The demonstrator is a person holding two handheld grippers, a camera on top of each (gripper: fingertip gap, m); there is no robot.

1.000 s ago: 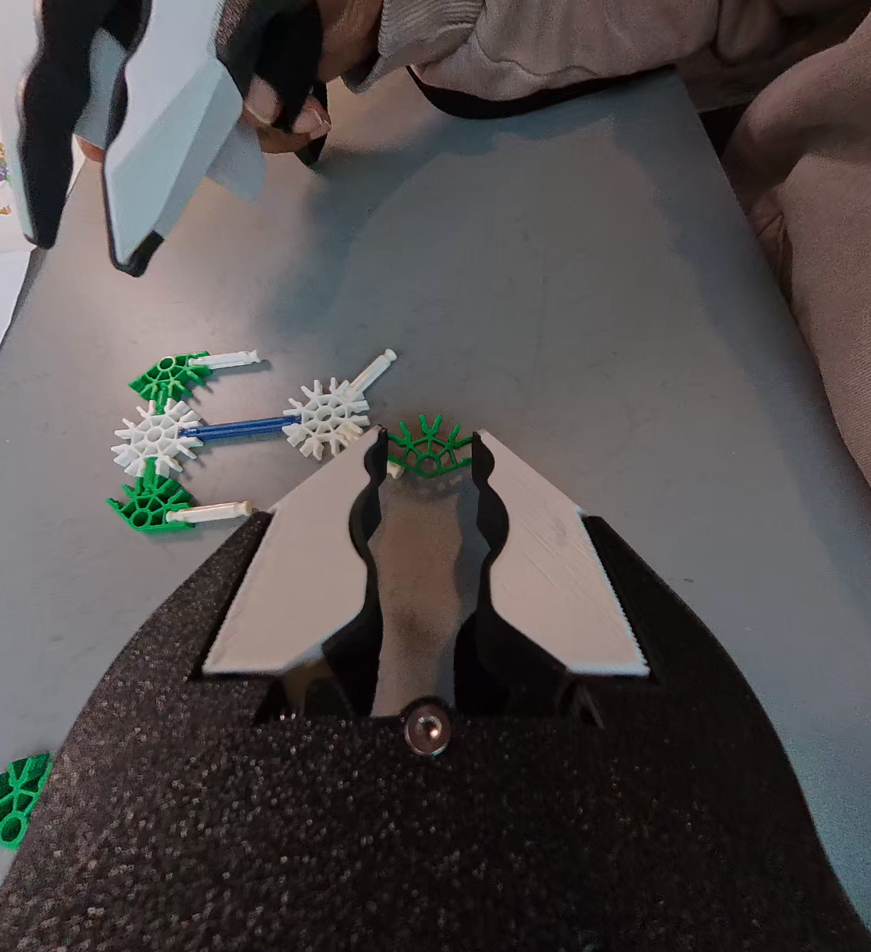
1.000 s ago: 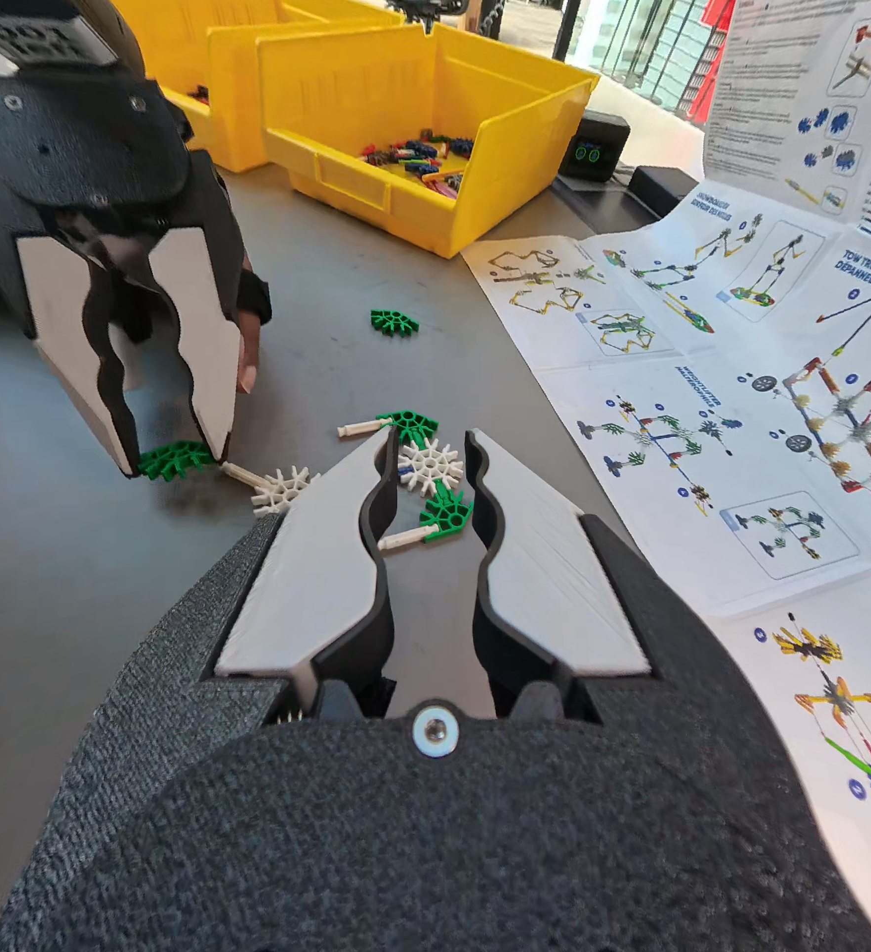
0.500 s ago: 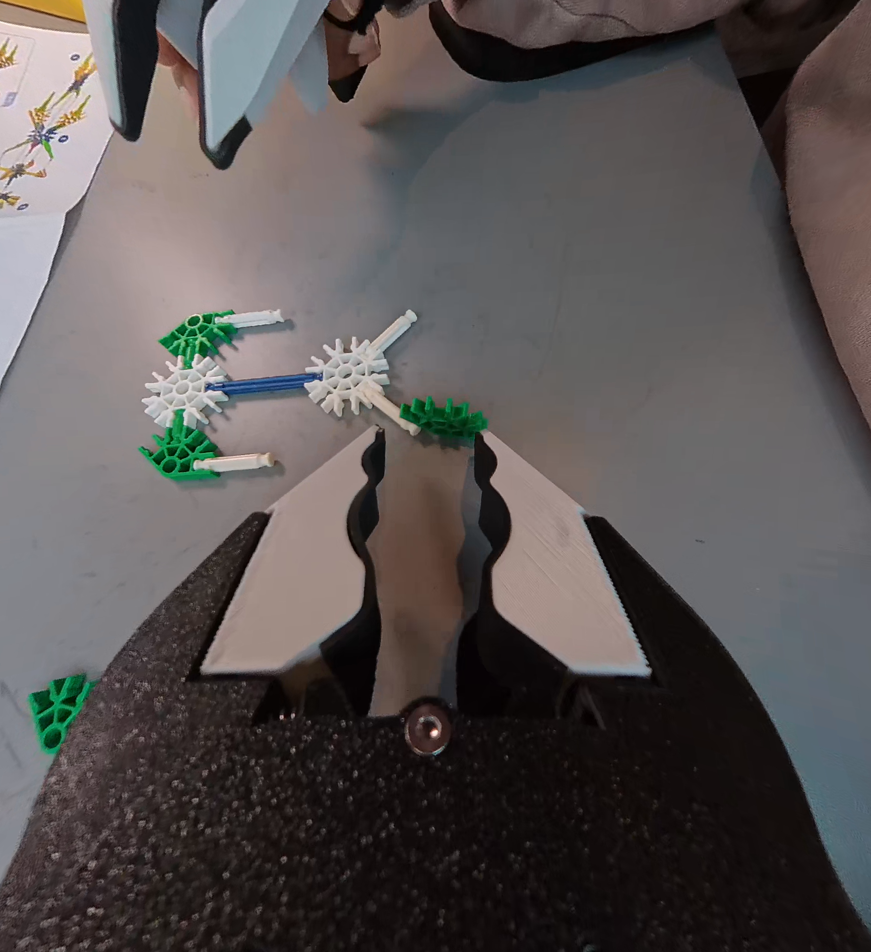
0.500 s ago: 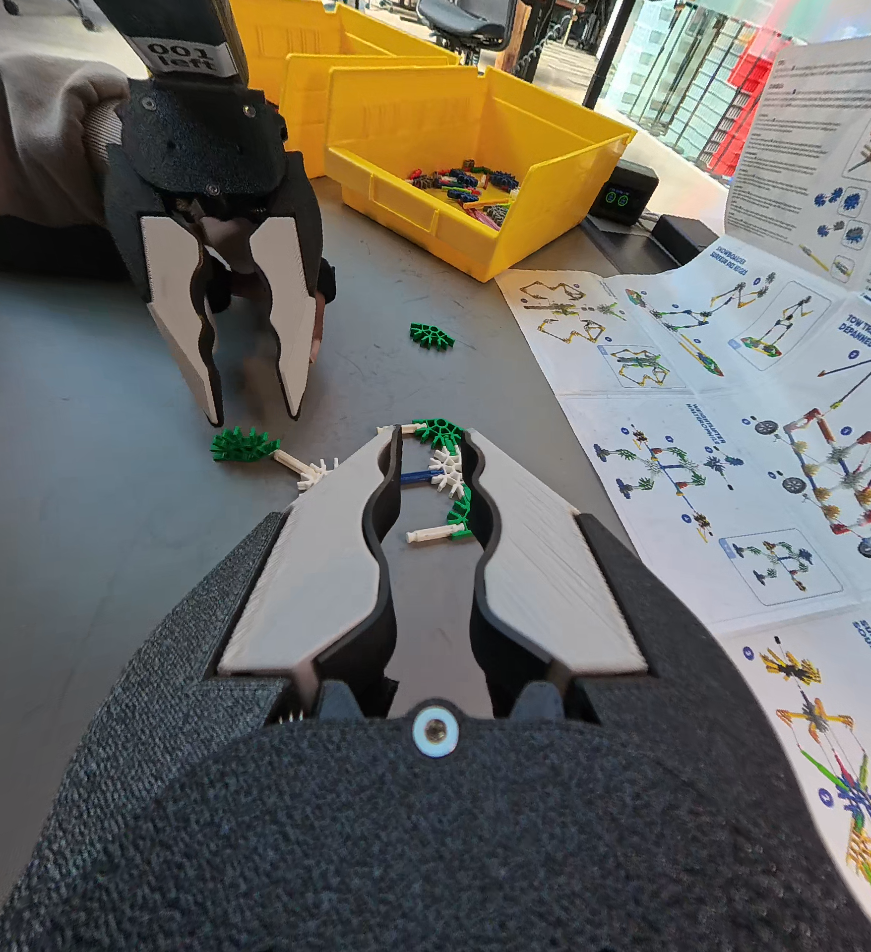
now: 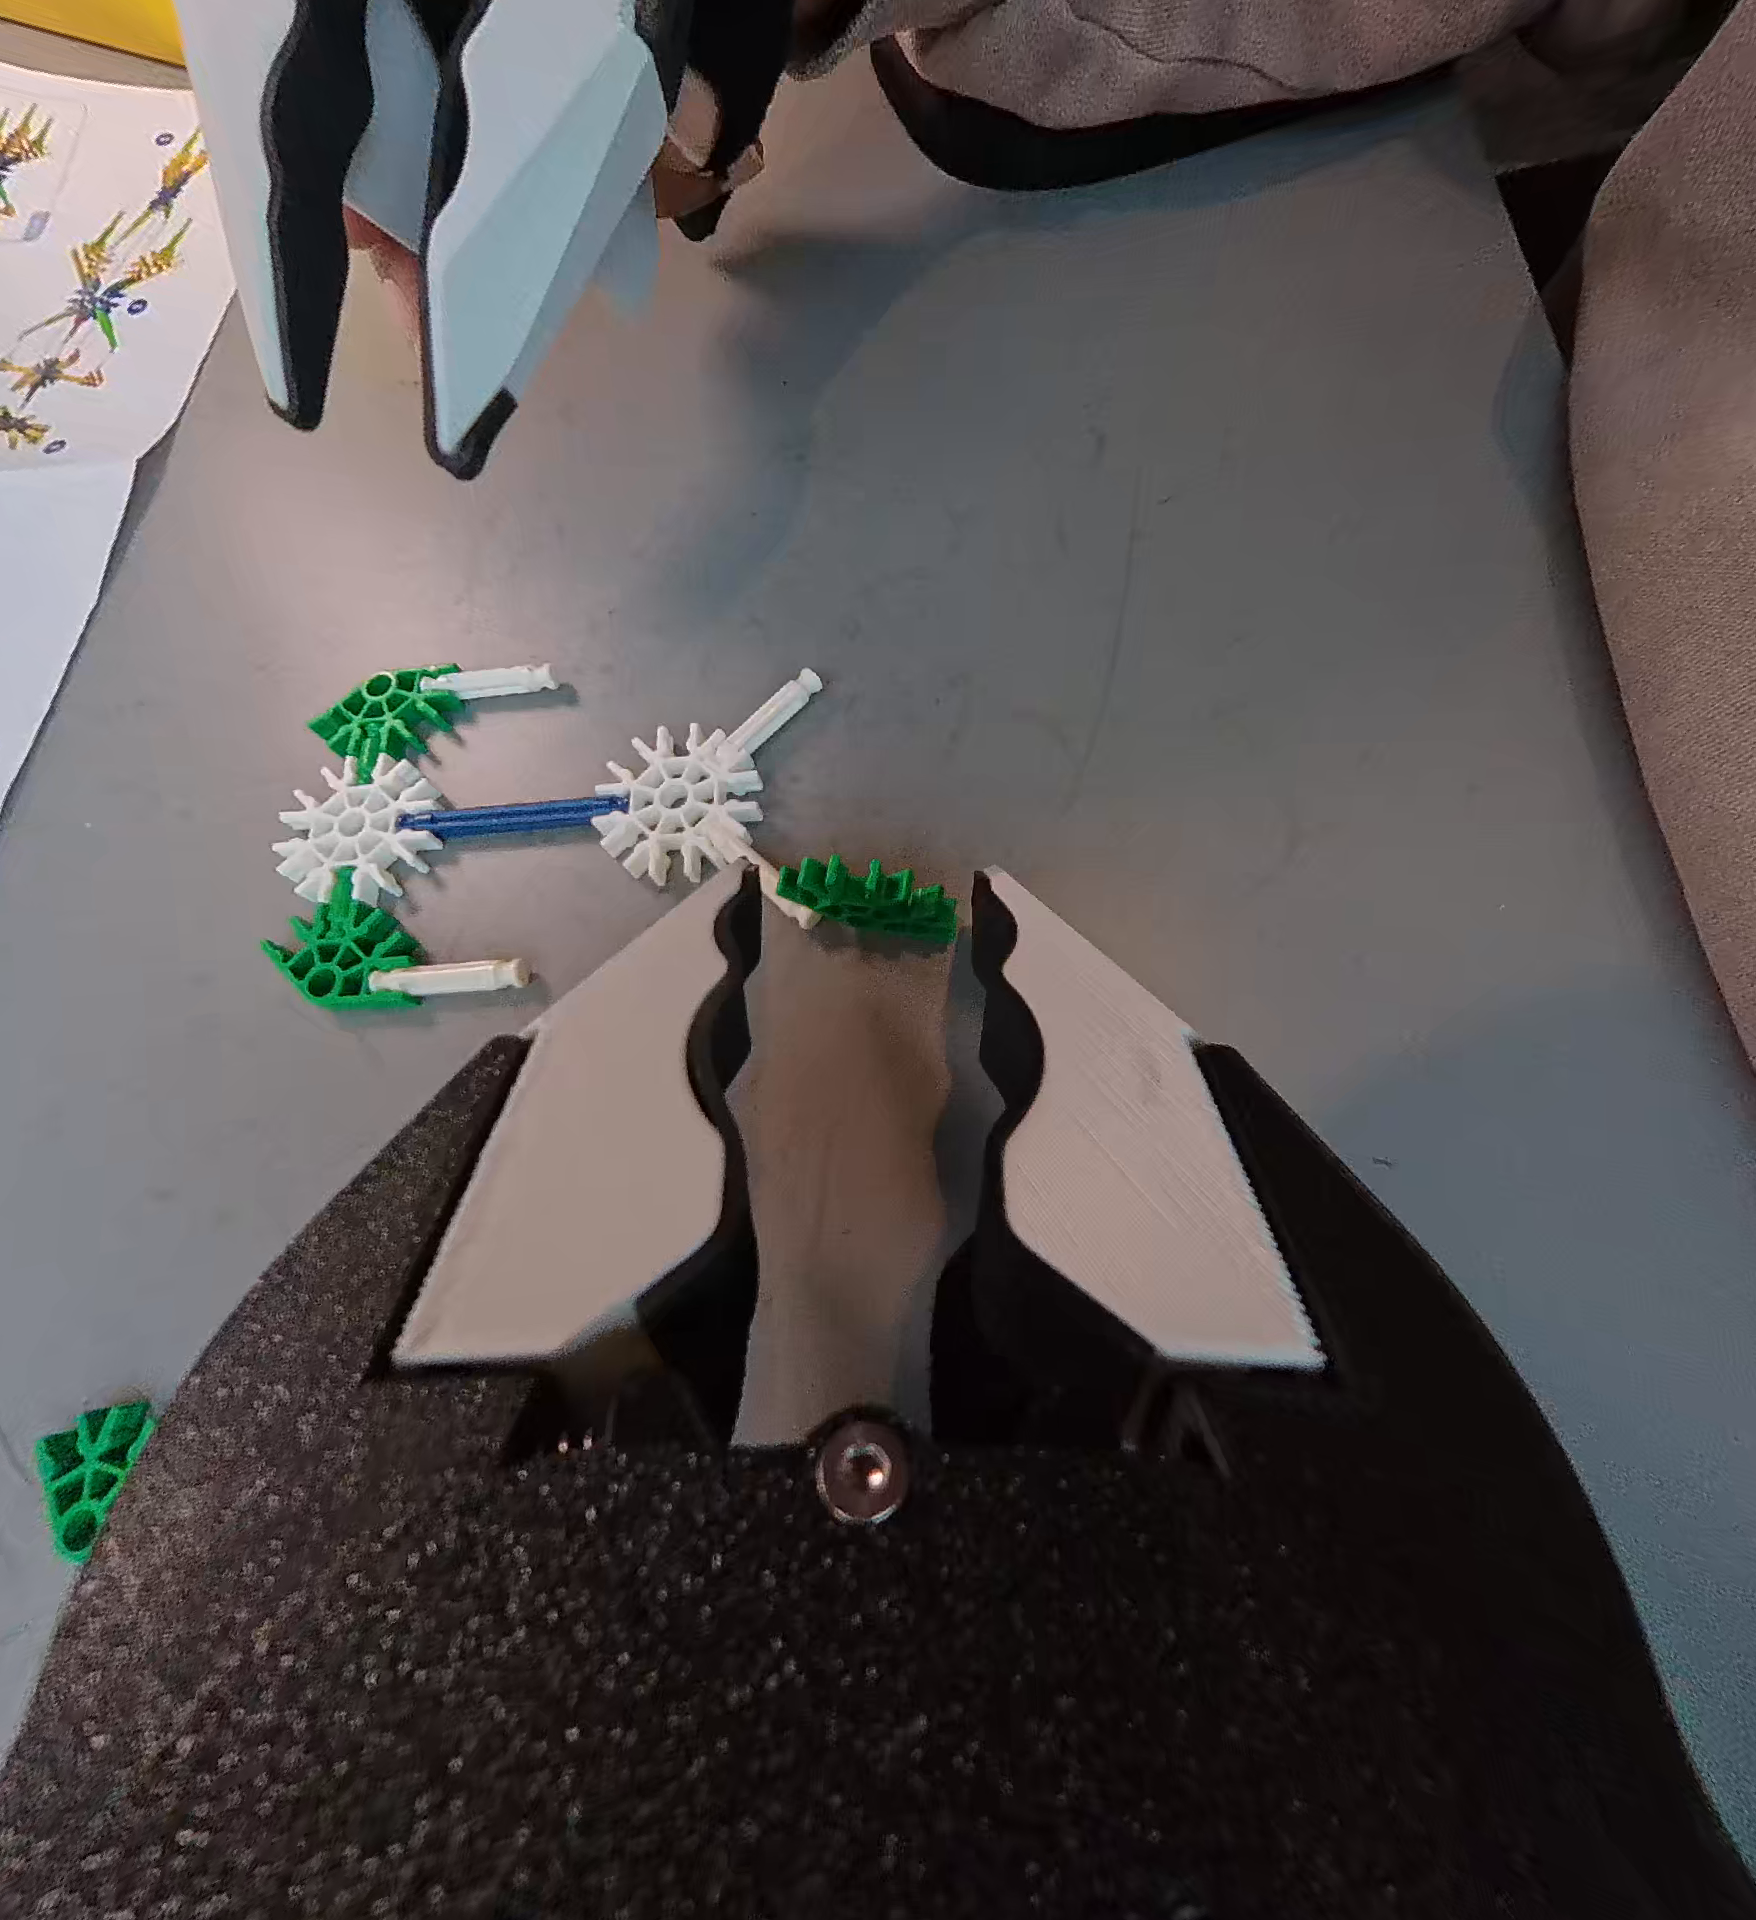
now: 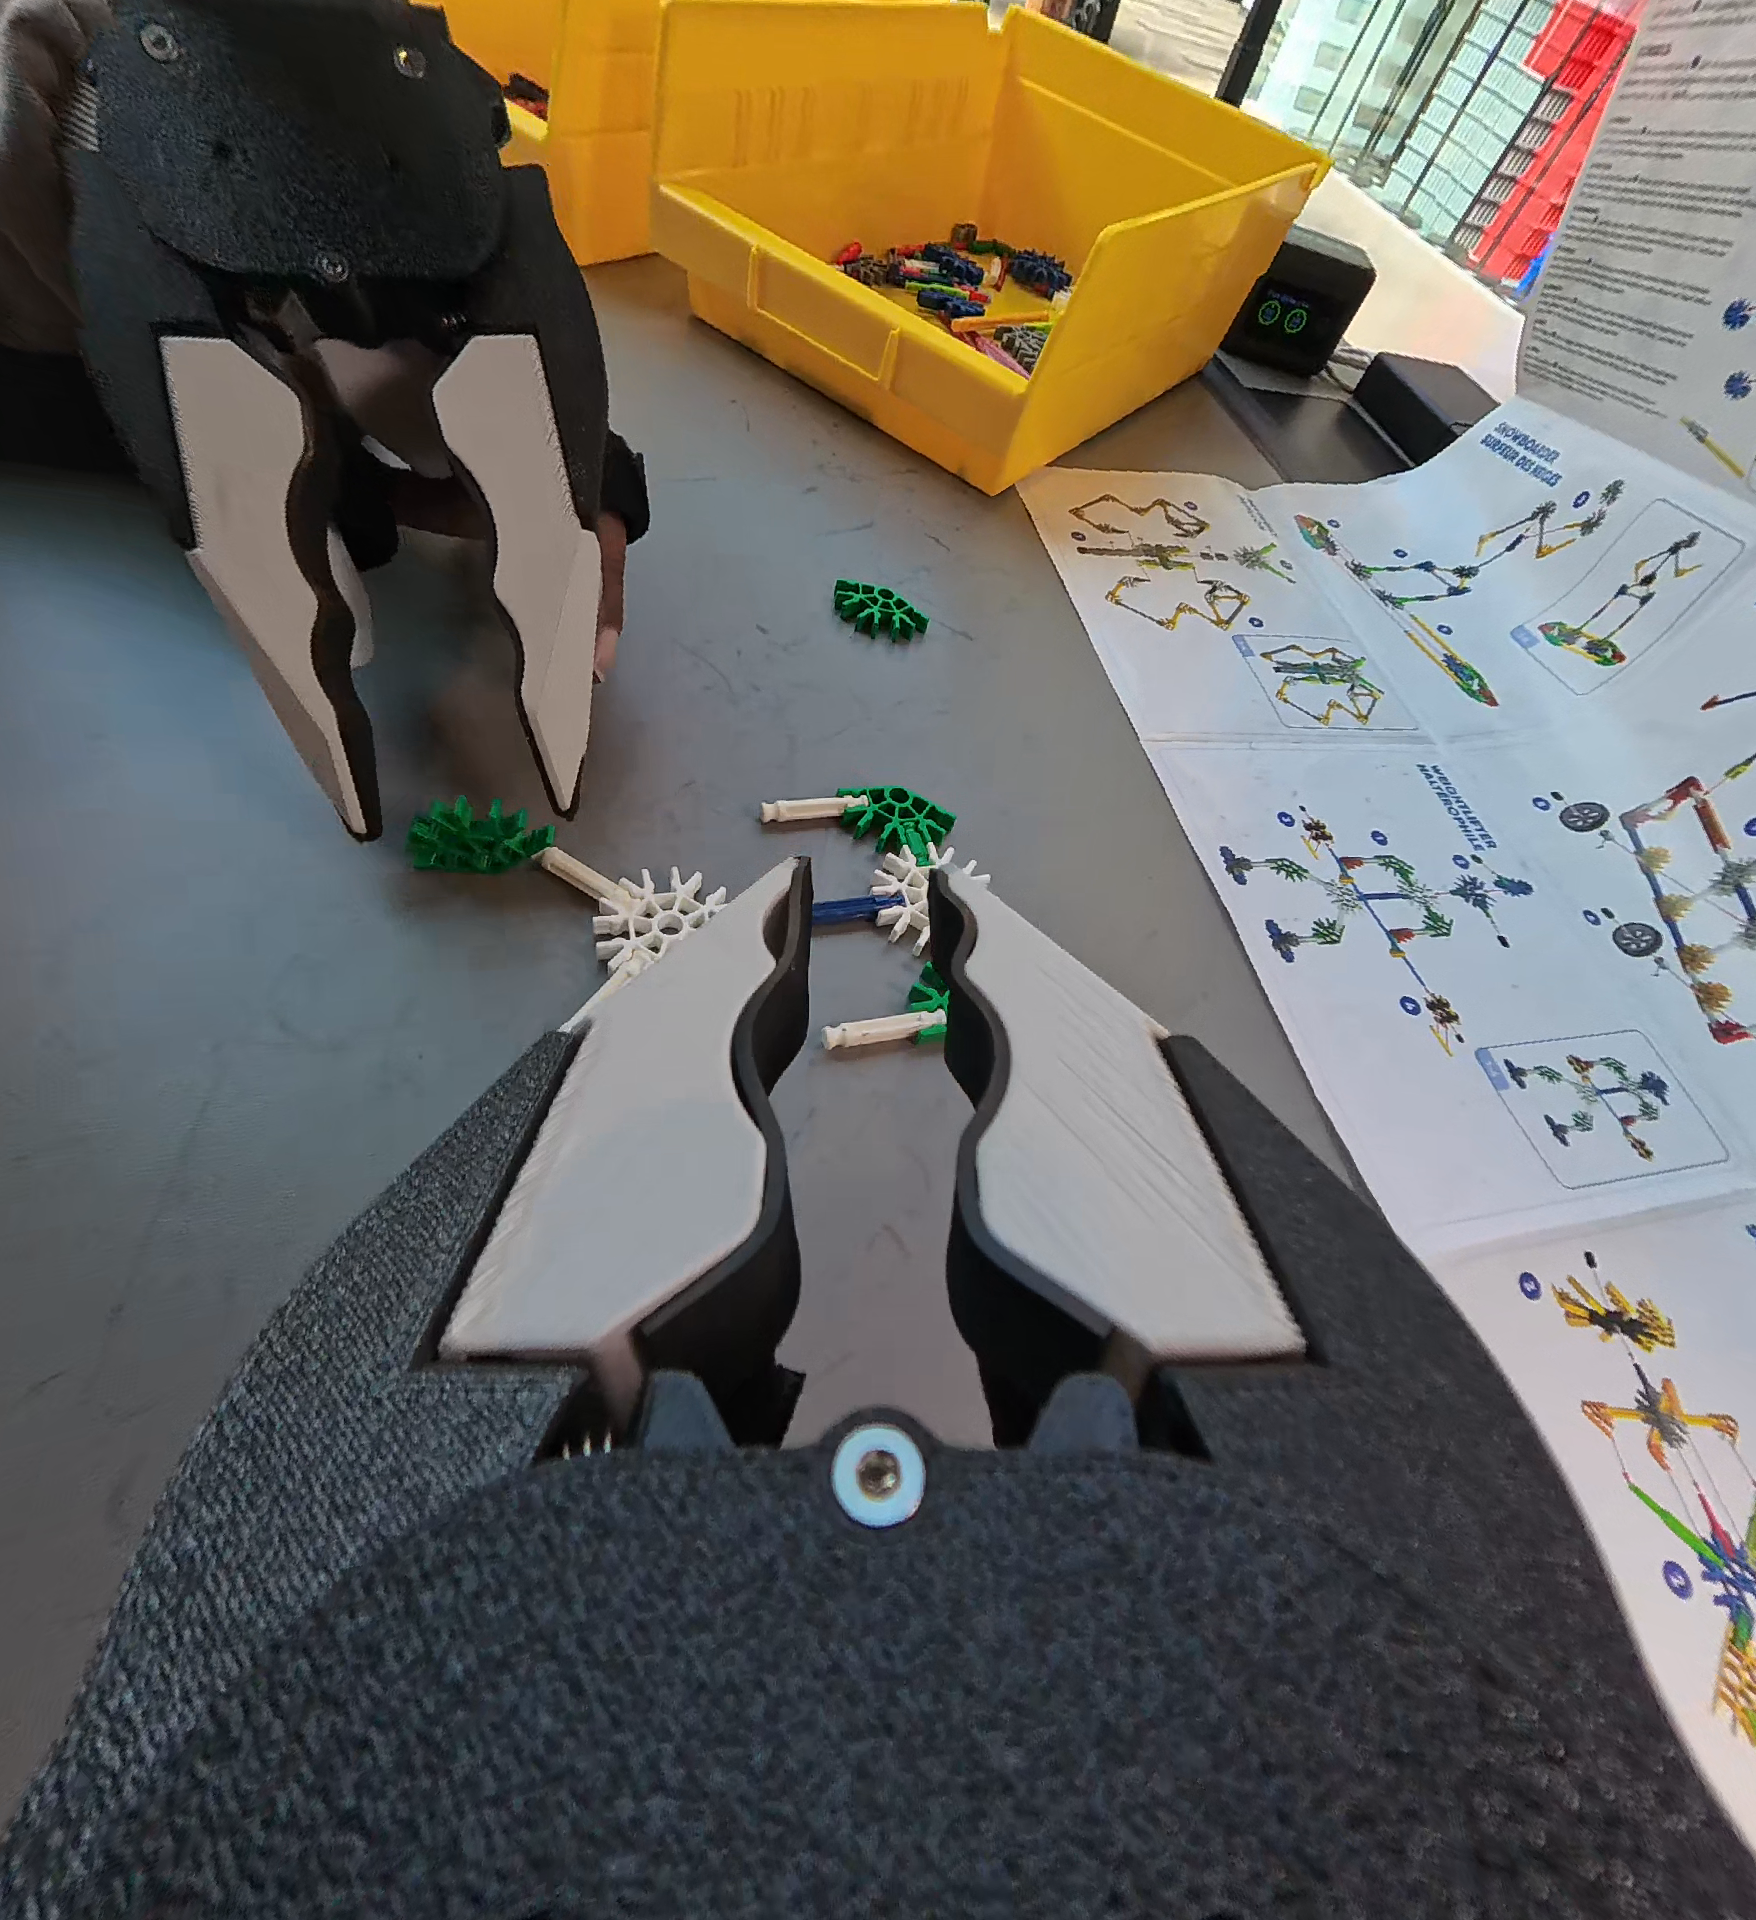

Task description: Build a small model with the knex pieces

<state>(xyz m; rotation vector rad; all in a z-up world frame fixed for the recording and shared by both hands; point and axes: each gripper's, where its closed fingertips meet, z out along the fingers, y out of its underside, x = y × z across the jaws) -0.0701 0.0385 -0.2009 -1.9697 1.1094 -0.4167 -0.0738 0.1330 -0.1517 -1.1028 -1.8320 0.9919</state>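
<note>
A small build of snap-together pieces lies on the grey table [image 5: 1165, 520]: two white snowflake connectors [image 5: 682, 802] joined by a blue rod [image 5: 510, 821], green fan connectors with short white rods, and one green fan connector [image 5: 869, 894] on a white rod. My left gripper [image 5: 861, 883] is open and empty, its tips just short of that green connector, which also shows in the right wrist view [image 6: 474, 836]. My right gripper [image 6: 869, 873] is open and empty, its tips over the blue rod [image 6: 843, 911]. It shows in the left wrist view [image 5: 386, 431] above the build.
Yellow bins [image 6: 967, 260] with mixed coloured pieces stand at the back. A printed instruction sheet [image 6: 1476, 831] covers the table's right side. A loose green connector [image 6: 879, 608] lies behind the build, also low left in the left wrist view [image 5: 84, 1475]. A person's sleeve [image 5: 1217, 73] rests on the table. The blue rod [image 5: 510, 821] is about 7 cm from both grippers' fingertips.
My left gripper let go of the green connector and drew back from it, leaving it on the table. My right gripper moved in toward the build, over the blue rod.
</note>
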